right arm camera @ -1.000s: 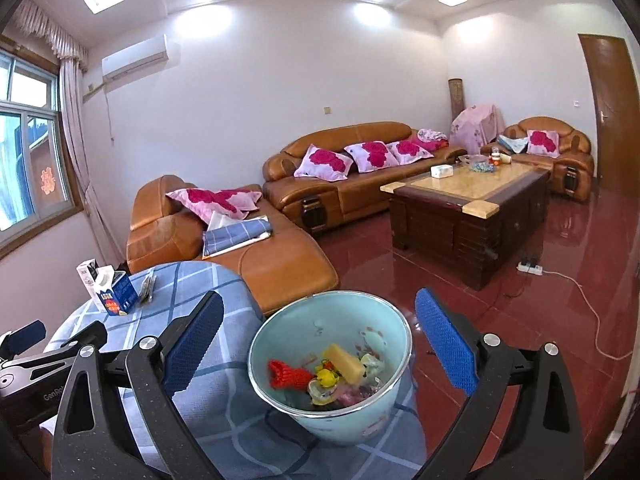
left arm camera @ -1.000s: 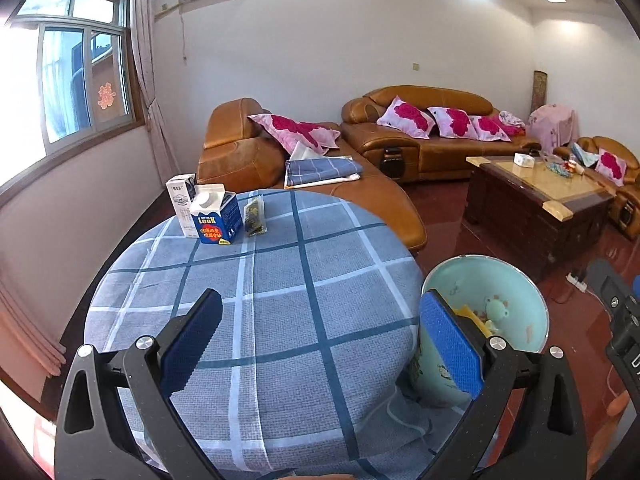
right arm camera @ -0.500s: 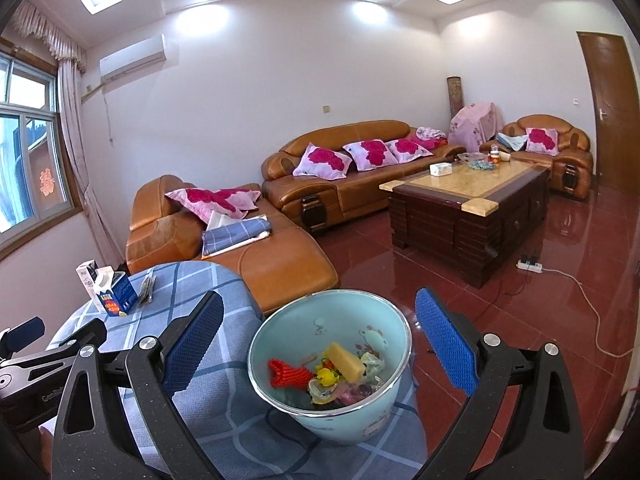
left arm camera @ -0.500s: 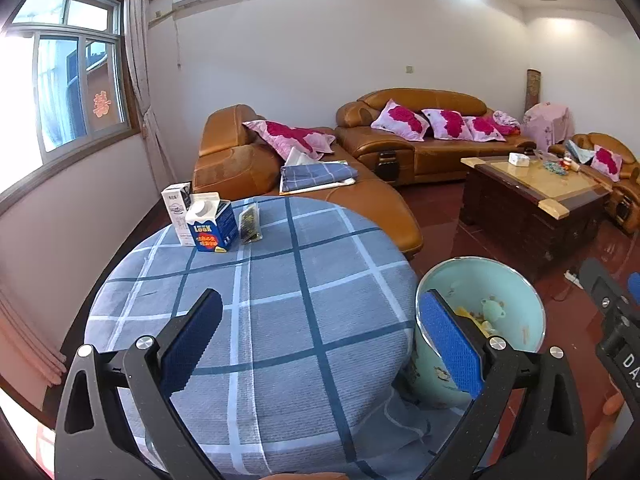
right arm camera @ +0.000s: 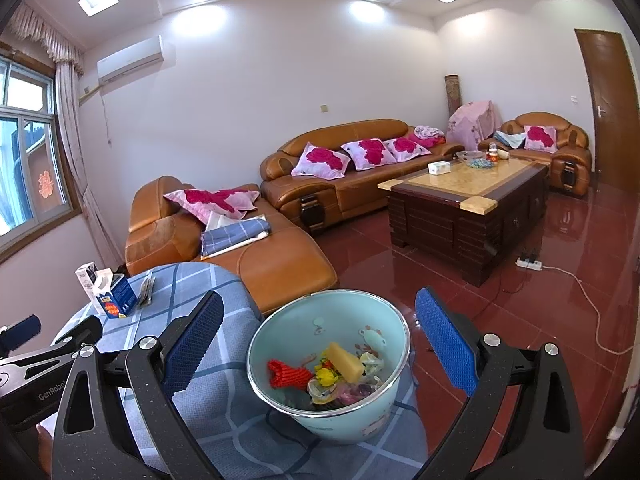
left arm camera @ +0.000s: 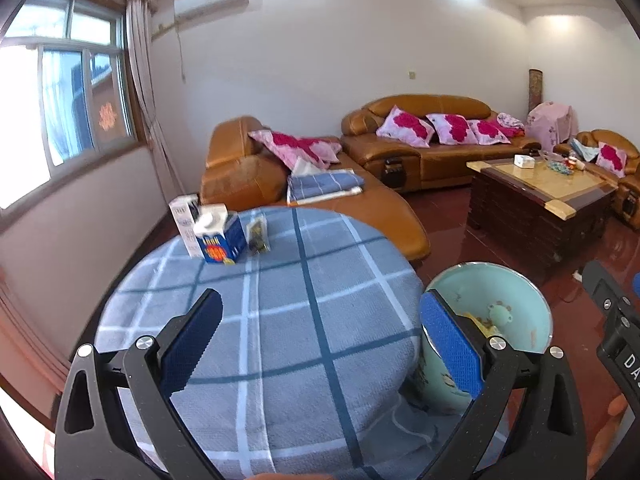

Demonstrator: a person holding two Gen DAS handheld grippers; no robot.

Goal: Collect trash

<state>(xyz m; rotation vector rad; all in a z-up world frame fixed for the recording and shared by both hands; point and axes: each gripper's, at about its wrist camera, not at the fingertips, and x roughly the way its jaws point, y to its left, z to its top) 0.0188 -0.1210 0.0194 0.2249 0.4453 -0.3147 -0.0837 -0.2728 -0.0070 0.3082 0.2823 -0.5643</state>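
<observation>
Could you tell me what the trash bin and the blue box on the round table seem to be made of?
The trash bin looks like glossy pale-green plastic or enamel with a shiny, metallic-looking rim. The blue box looks like printed cardboard: flat folded panels, torn white top. The round table is covered in matte checked fabric.

It was a home's living room: tan leather sofas (right arm camera: 360,168) with rose-print pillows (right arm camera: 320,160), a dark wooden coffee table (right arm camera: 468,200) on glossy red floor tiles (right arm camera: 540,300), a wall air conditioner (right arm camera: 130,58), and a curtained window (left arm camera: 60,92).
</observation>
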